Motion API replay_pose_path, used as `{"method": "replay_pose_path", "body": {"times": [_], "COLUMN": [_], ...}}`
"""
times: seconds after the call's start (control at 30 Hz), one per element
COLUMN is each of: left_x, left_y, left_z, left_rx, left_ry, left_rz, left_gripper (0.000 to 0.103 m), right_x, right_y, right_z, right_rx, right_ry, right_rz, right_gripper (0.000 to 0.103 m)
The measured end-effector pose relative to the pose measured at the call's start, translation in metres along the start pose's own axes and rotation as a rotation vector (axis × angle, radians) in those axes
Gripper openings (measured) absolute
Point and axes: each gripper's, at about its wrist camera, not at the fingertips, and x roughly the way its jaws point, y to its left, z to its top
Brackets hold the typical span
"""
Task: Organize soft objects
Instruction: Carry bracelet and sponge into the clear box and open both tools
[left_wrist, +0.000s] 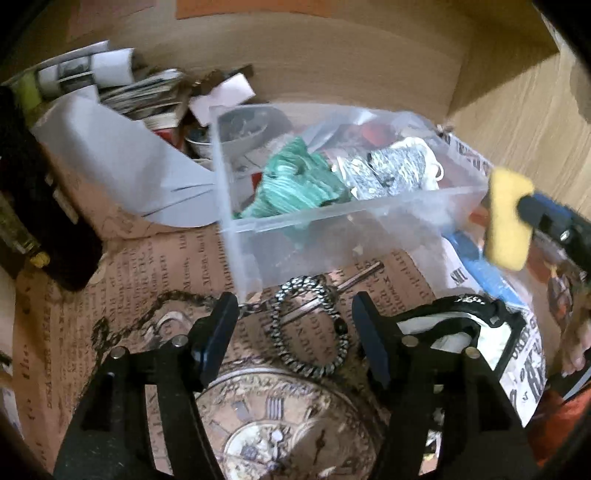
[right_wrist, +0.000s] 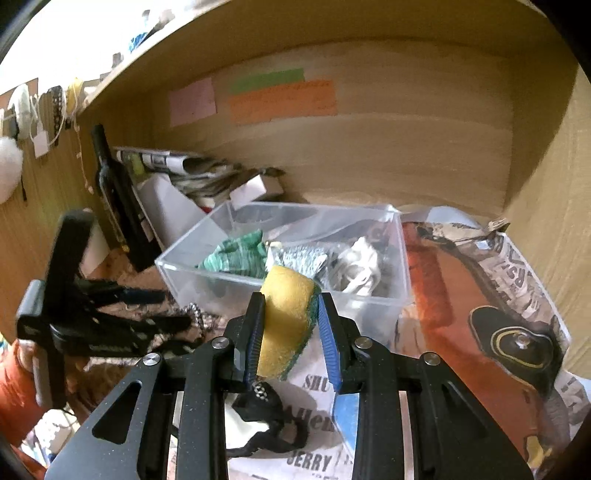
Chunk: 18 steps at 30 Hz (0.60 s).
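Note:
A clear plastic bin (left_wrist: 236, 229) (right_wrist: 170, 271) sits on newspaper inside a wooden cubby. It holds a green knit cloth (left_wrist: 295, 181) (right_wrist: 236, 254) and grey-white cloths (left_wrist: 399, 166) (right_wrist: 354, 266). My right gripper (right_wrist: 290, 328) is shut on a yellow sponge with a green scrub side (right_wrist: 286, 325), just before the bin's near wall; the sponge also shows at the right of the left wrist view (left_wrist: 508, 218). My left gripper (left_wrist: 293, 325) is open and empty, low over a beaded bracelet (left_wrist: 310, 328) in front of the bin; it shows at the left of the right wrist view (right_wrist: 162, 308).
A dark bottle (right_wrist: 114, 195), folded papers and magazines (left_wrist: 140, 92) and a white sheet (left_wrist: 122, 155) crowd the back left. A black and white item (right_wrist: 258, 421) lies below the sponge. Coloured sticky notes (right_wrist: 280, 99) are on the back wall. Wooden walls close the sides.

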Motion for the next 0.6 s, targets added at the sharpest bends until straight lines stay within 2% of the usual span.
{"method": "replay_pose_path", "body": {"times": [0.13,0.23,0.37,0.43,0.47,0.6], "left_x": [0.021,0.03,0.029,0.029,0.027,0.016], "left_y": [-0.003,-0.002,-0.005,-0.003,-0.004,-0.002], "left_z": [0.002,0.002,0.001,0.0,-0.002,-0.007], "left_rx": [-0.016,-0.034,-0.017,-0.012,-0.01,-0.008], "left_ry": [0.06,0.063,0.047,0.045,0.043,0.024], "left_rz": [-0.01,-0.009,0.002,-0.006,-0.008,-0.004], "left_gripper": [0.064,0.062,0.034,0.025,0.021,0.018], "right_x": [-0.011,-0.015,-0.015,-0.014,-0.013,-0.012], "right_y": [-0.001,-0.001,0.0,-0.001,-0.001,-0.002], "right_z": [0.003,0.004,0.003,0.003,0.002,0.003], "right_rx": [-0.004,-0.012,-0.016,-0.013,-0.011,-0.01], "right_ry": [-0.033,-0.043,-0.042,-0.042,-0.042,-0.044], "right_rz": [-0.008,-0.015,-0.012,-0.009,-0.008,-0.01], "right_gripper": [0.026,0.026,0.026,0.026,0.026,0.026]}}
